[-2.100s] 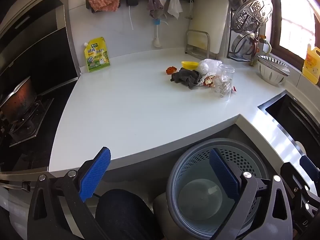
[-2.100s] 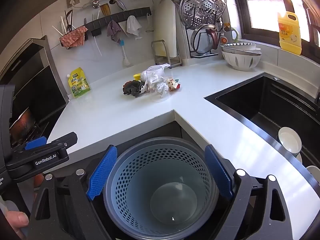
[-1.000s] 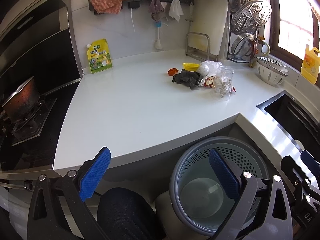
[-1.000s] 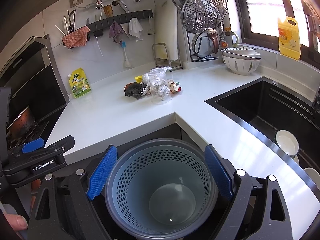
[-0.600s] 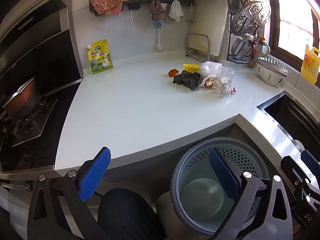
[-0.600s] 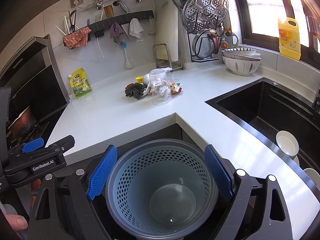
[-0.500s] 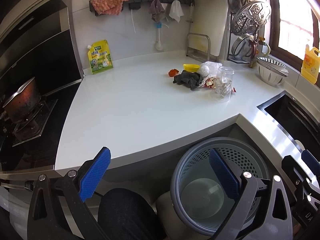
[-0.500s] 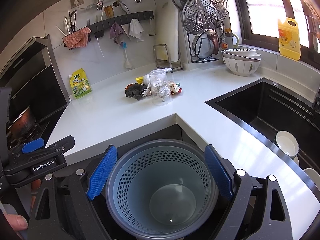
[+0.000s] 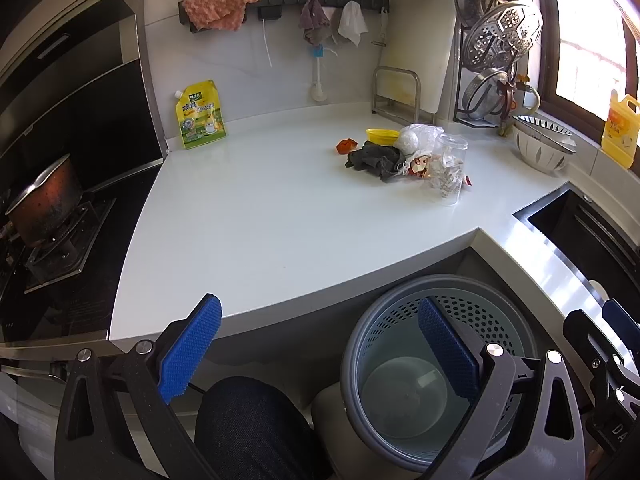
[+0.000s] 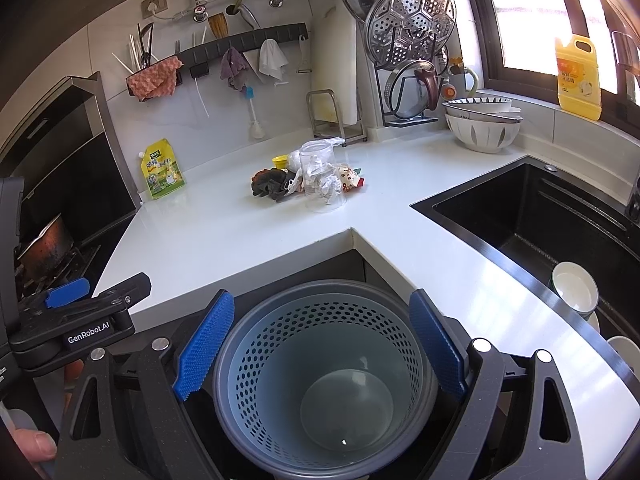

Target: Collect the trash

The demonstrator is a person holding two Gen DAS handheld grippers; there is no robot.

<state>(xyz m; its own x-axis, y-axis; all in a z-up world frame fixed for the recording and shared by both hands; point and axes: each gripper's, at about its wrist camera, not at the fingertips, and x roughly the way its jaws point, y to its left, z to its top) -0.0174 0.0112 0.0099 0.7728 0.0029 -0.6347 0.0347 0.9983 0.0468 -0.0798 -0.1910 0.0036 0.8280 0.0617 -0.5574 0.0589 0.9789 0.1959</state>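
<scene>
A: Step in hand, as we judge it: the start. No trash has been picked up, and the bin [image 10: 324, 380] looks empty, its bottom bare.

B: Grippers?

A: Left gripper [image 9: 316, 356] has its jaws spread wide with nothing between the pads; it hangs off the counter [image 9: 260, 220] edge. Right gripper [image 10: 320, 348] is equally wide and carries nothing; the bin's rim shows between its pads, but we cannot tell whether they touch it or are above it.

B: Where is the trash?

A: One pile [image 10: 308, 180] on the counter, at 12 o'clock in the right view and about 1 o'clock in the left, well apart from both grippers. It holds a clear cup [image 10: 322, 184] stuffed with crumpled paper, a dark rag [image 9: 374, 160], a yellow lid [image 9: 382, 135] and wrappers, all touching or just beside each other.

B: Next move?

A: We reckon a reach forward over the counter to the pile. The cup stands nearest, so we would close on it first, gently, since thin plastic may buckle, then carry it back to the bin.
</scene>
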